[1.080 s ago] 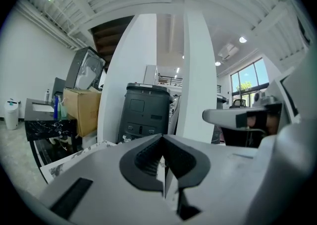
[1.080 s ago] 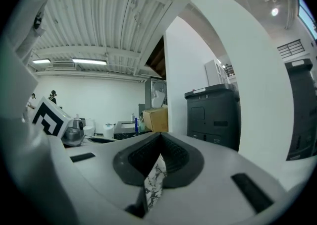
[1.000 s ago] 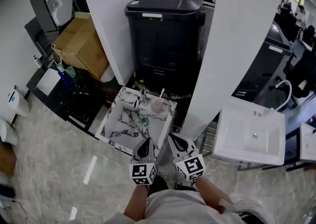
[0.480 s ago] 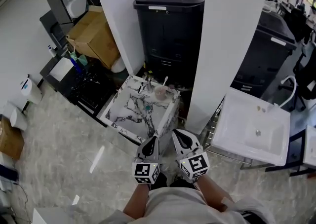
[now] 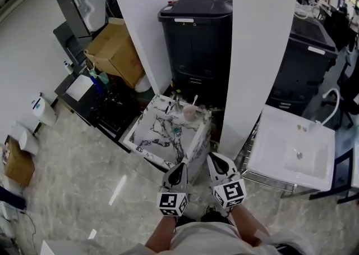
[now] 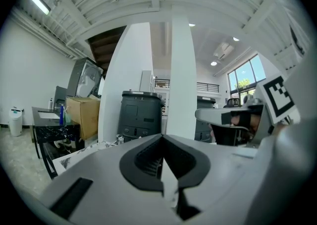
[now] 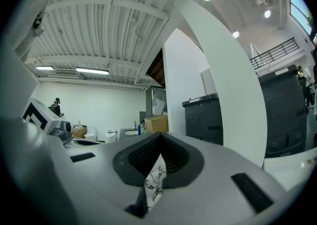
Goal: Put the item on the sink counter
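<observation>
In the head view the marble-patterned sink counter [image 5: 152, 139] stands on the floor ahead of me, in front of a black bin. On it are a faucet [image 5: 175, 104], a pinkish cup [image 5: 190, 113] with a stick-like thing in it, and a small teal thing [image 5: 175, 130]. My left gripper [image 5: 179, 166] and right gripper [image 5: 216, 159] are held side by side just short of the counter's near edge. Both are shut, with nothing between the jaws. The left gripper [image 6: 162, 142] and the right gripper [image 7: 159, 142] each show their dark pads [image 6: 143, 162] meeting at the tip.
A tall black bin [image 5: 196, 35] stands behind the counter between white pillars [image 5: 258, 51]. A white basin [image 5: 291, 147] on a frame is at the right. A cardboard box [image 5: 115, 51] and a black table [image 5: 95, 99] with bottles are at the left. The floor is pale marble tile [image 5: 73, 192].
The view has shifted: counter, bin and box sit further right in frame and more of the left floor shows. Both grippers appear slightly lower in frame and stay shut.
</observation>
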A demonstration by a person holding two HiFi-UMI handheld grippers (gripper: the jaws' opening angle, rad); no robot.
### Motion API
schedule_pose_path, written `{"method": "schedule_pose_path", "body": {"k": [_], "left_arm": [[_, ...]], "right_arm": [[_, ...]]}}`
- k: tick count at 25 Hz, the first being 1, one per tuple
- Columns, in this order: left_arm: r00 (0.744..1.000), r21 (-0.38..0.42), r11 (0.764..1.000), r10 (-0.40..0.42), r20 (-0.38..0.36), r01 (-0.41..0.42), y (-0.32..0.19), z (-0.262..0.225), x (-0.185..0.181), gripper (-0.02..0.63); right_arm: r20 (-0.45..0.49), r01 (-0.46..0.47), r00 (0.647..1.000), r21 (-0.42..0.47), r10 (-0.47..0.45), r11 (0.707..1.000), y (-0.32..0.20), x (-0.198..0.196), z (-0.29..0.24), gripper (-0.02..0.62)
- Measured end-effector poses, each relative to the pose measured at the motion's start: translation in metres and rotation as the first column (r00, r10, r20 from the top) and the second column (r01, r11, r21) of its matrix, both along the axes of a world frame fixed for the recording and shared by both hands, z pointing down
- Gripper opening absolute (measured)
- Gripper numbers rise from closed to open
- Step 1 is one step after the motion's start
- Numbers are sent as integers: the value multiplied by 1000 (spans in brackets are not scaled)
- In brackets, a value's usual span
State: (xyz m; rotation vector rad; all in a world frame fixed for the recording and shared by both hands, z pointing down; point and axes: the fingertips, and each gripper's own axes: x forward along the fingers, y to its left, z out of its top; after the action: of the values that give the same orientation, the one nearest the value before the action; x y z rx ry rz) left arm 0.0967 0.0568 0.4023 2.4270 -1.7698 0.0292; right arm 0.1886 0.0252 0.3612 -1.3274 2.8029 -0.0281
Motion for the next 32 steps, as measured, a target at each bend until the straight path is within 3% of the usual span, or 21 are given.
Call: {"method": "schedule_pose_path", "body": {"k": [18, 32], "left_arm": [[997, 104, 992, 79, -22, -76, -5, -40, -58, 8], [996, 122, 989, 89, -30, -84, 2, -42, -70, 8]], "right_arm": [[-17, -81, 996, 98, 83, 992, 11, -63, -38, 5], [-39, -90, 995, 104, 94, 990, 19, -80, -38, 5]]}}
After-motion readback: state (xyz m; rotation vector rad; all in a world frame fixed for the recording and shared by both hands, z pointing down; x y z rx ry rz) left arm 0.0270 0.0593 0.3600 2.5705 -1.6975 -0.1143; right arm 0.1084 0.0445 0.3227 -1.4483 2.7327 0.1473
